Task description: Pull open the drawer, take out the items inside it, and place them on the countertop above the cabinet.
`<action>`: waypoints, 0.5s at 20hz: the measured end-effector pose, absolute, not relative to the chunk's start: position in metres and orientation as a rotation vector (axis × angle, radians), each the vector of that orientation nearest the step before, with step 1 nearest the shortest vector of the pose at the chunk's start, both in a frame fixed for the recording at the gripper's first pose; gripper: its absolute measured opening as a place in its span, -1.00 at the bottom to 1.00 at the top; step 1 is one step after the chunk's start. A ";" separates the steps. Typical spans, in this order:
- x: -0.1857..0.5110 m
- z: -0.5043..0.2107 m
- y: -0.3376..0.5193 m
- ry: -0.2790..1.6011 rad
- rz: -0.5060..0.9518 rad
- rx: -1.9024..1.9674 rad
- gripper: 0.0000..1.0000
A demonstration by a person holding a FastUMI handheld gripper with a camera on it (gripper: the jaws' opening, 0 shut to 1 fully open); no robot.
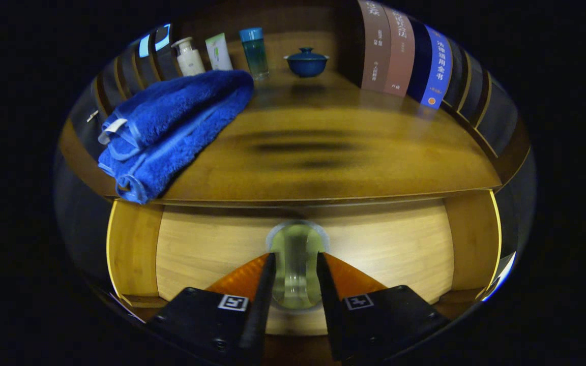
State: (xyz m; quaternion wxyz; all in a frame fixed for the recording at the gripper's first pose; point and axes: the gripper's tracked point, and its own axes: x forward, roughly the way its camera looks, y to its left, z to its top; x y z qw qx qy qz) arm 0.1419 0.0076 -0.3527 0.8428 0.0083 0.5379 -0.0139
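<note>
The drawer (196,249) stands pulled open below the countertop (323,147), its pale wooden floor showing. Inside it, a clear glass (296,264) sits near the middle of the drawer floor, directly between the two fingers of the gripper (296,267). Both fingers lie against the sides of the glass, clenched on it. Whether the glass rests on the drawer floor or is lifted off it cannot be told.

On the countertop, a folded blue towel (171,127) lies at the left front corner, overhanging the front edge slightly. Along the back edge stand a small white pump bottle (189,57), a white tube (218,52) and a teal bottle (254,52), close together. A blue lidded bowl (306,63) sits at the back centre. Books (405,56) stand upright along the back right.
</note>
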 end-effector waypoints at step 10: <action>0.141 -0.357 0.008 1.123 -0.019 0.048 -0.53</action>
